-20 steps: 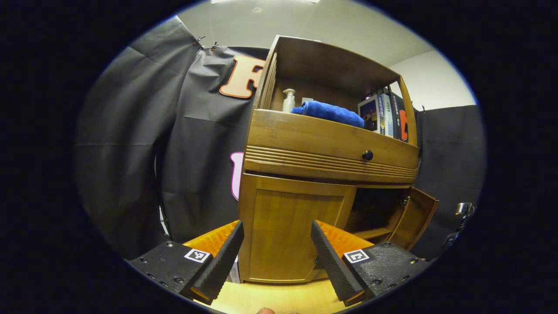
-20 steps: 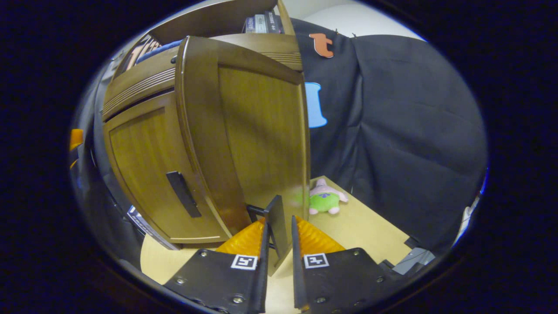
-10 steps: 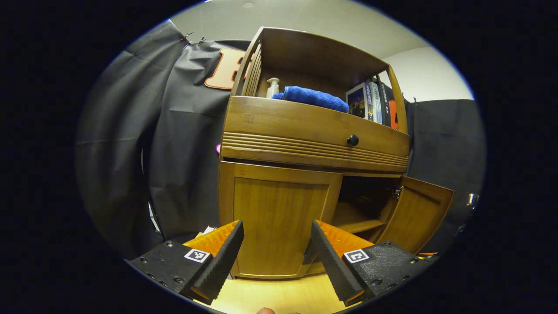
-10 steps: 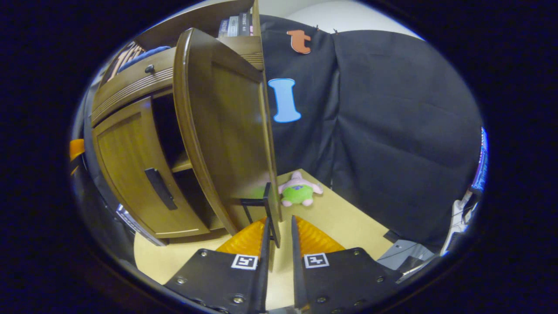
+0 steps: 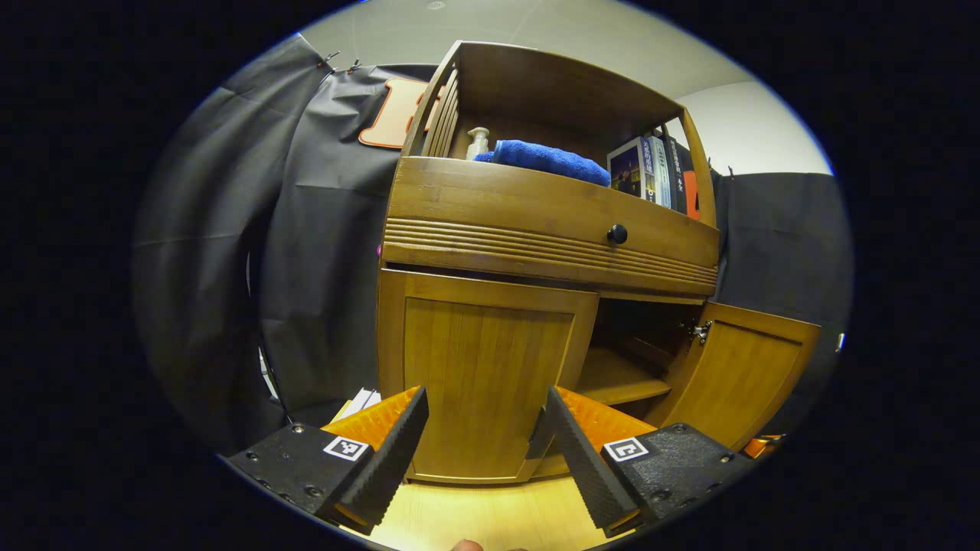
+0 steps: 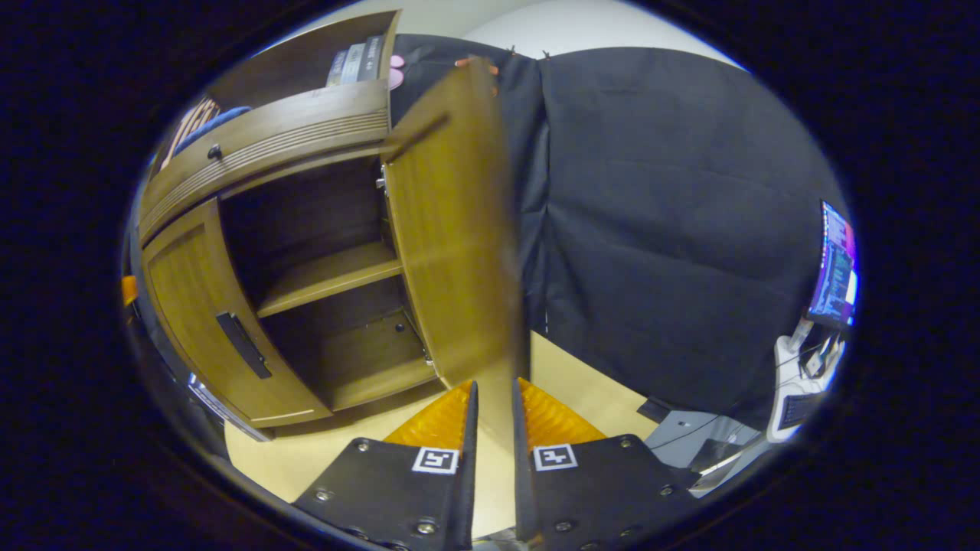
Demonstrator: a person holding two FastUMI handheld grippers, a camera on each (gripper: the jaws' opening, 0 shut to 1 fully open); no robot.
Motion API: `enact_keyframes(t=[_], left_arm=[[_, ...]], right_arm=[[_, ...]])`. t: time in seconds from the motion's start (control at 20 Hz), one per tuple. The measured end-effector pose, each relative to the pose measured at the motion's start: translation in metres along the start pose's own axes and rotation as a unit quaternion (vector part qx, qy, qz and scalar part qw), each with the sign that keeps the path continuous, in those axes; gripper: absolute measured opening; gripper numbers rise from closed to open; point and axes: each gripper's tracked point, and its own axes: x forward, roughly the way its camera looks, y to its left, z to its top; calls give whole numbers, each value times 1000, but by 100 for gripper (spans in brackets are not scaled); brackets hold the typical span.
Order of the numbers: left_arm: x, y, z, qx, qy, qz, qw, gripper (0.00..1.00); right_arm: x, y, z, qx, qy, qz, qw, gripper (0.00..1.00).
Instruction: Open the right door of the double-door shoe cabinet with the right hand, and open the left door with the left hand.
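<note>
wooden shoe cabinet (image 5: 551,229) stands just ahead of the left gripper (image 5: 484,428), whose fingers are spread wide and hold nothing, facing the closed left door (image 5: 482,383). right gripper (image 6: 494,405) is nearly closed at the edge of the swung-open right door (image 6: 455,229); whether it grips is unclear.

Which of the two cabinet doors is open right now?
The right door is swung wide open, showing the inner shelf. The left door, in front of the left gripper, sits flush and closed.

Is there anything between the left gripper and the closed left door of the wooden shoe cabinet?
Nothing visible. The open left gripper faces the closed wooden left door directly; its dark bar handle is free. The open right door swings clear.
</note>
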Motion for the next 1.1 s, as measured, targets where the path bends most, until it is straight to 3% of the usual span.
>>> enact_keyframes(t=[0.1,0.15,0.4,0.55,0.6,0.7,0.75,0.8,0.95,1.0,1.1], left_arm=[[2,-2,-4,-1,6,1,1000,96],[3,-5,-7,-2,10,-1,1000,92],[12,-20,-22,-10,36,-19,999,96],[18,-32,-29,-12,50,-31,998,91],[20,-35,-32,-13,54,-35,998,96],[21,-48,-38,-15,67,-54,996,89],[21,-51,-40,-17,72,-63,995,94],[21,-55,-41,-20,75,-70,995,92],[20,-64,-44,-21,79,-88,993,89],[21,-66,-43,-19,79,-92,992,86],[22,-66,-42,-13,75,-93,993,82]], right_arm=[[0,3,3,0,-2,0,1000,22],[-2,2,3,3,-6,3,1000,22],[-17,2,11,1,-24,20,1000,22],[-30,4,23,1,-47,32,998,22],[-36,5,28,-1,-56,34,998,22],[-45,6,45,-11,-80,31,996,22],[-47,9,54,-17,-95,31,995,22],[-49,14,65,-20,-108,34,993,22],[-55,38,89,-10,-138,72,988,23],[-55,47,94,-1,-144,85,986,33],[-63,59,108,14,-158,107,981,65]])
